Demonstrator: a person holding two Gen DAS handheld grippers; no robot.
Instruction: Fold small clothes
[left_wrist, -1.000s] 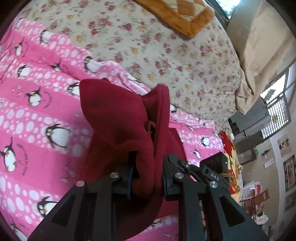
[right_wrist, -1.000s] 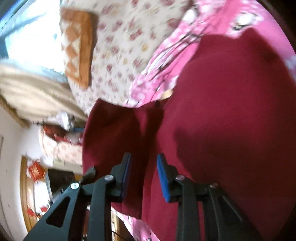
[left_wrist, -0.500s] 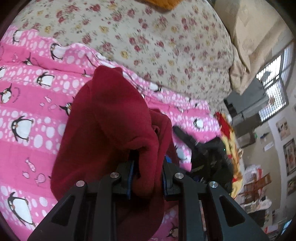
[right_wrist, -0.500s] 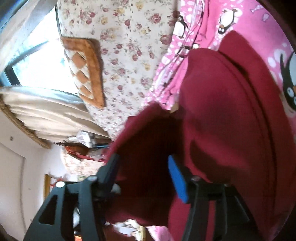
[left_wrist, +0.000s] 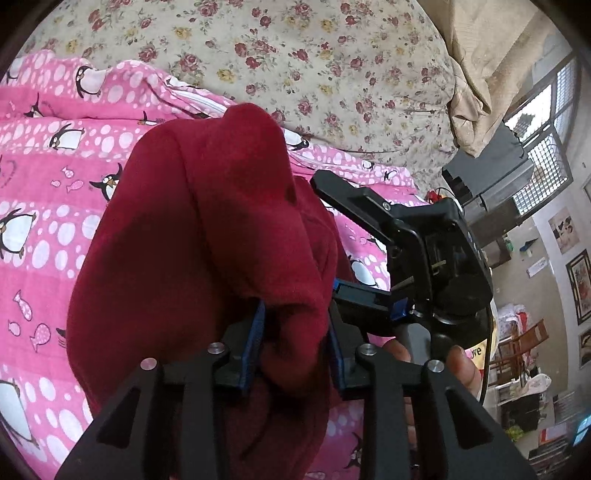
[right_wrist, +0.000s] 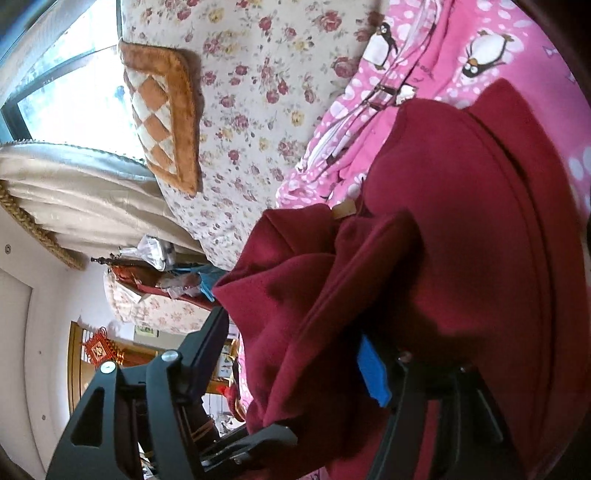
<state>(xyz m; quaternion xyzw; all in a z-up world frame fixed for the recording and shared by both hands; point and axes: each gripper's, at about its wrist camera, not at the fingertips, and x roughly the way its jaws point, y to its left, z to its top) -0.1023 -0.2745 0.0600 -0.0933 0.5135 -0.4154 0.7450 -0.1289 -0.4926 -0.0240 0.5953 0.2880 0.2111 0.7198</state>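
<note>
A dark red fleece garment (left_wrist: 192, 229) lies bunched on the pink penguin blanket (left_wrist: 44, 206). My left gripper (left_wrist: 295, 350) points down at it. Its jaws are opening, and a thick fold of the garment still fills the narrow gap between the blue pads. In the left wrist view my right gripper (left_wrist: 328, 232) reaches in from the right, with a hand on its handle. In the right wrist view the right gripper (right_wrist: 291, 354) has its jaws opening wide. The red garment (right_wrist: 480, 221) drapes loosely between its fingers, and the pads do not press on it.
A floral bedsheet (left_wrist: 295, 55) covers the bed beyond the blanket. An orange checked cushion (right_wrist: 162, 110) lies near the window. A beige curtain (left_wrist: 491, 55) hangs at the bed's far side. Furniture and clutter (left_wrist: 517, 369) stand past the bed's edge.
The right gripper's jaws went from nearly shut to wide apart, letting go of the cloth. The left gripper moved down with its fold, closer to the right gripper, and its pads parted slightly.
</note>
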